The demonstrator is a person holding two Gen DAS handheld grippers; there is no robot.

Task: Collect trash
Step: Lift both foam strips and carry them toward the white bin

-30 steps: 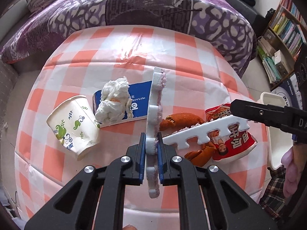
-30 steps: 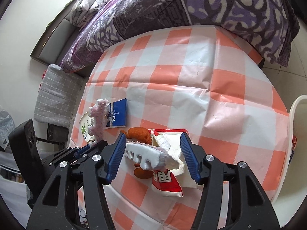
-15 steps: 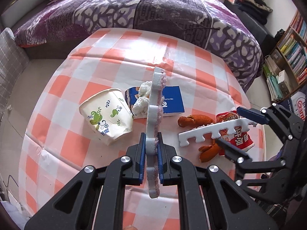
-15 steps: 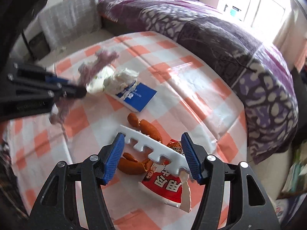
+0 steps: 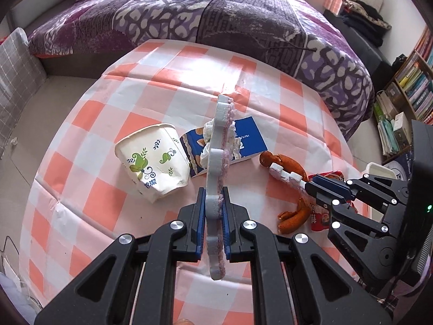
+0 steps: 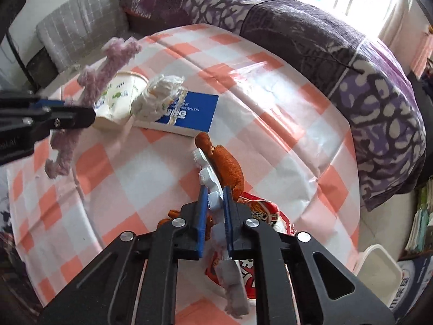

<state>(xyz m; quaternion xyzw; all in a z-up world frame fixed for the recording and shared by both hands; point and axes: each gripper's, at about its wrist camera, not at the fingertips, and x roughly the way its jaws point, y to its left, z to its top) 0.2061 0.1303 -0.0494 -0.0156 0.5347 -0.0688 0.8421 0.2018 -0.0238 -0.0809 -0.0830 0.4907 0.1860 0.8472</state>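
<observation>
My left gripper [image 5: 213,211] is shut on a white and pink notched foam strip [image 5: 217,146] and holds it upright above the table; it also shows in the right wrist view [image 6: 94,81]. My right gripper [image 6: 215,211] is shut on a second white foam strip [image 6: 209,173], seen too in the left wrist view [image 5: 286,174]. On the checked table lie a tipped paper cup [image 5: 154,162], a crumpled tissue [image 6: 159,94] on a blue packet [image 6: 189,113], orange peels [image 6: 227,165] and a red snack wrapper [image 6: 268,216].
A purple patterned bed [image 5: 216,19] lies behind the round table [image 5: 94,195]. A white bin [image 6: 379,268] stands on the floor at the table's right. A bookshelf [image 5: 414,81] is at the far right. A grey checked cushion [image 6: 81,27] sits at the left.
My right gripper has closed on the white foam strip and swung so it points along the fingers. My left gripper has kept its strip and drawn back a little.
</observation>
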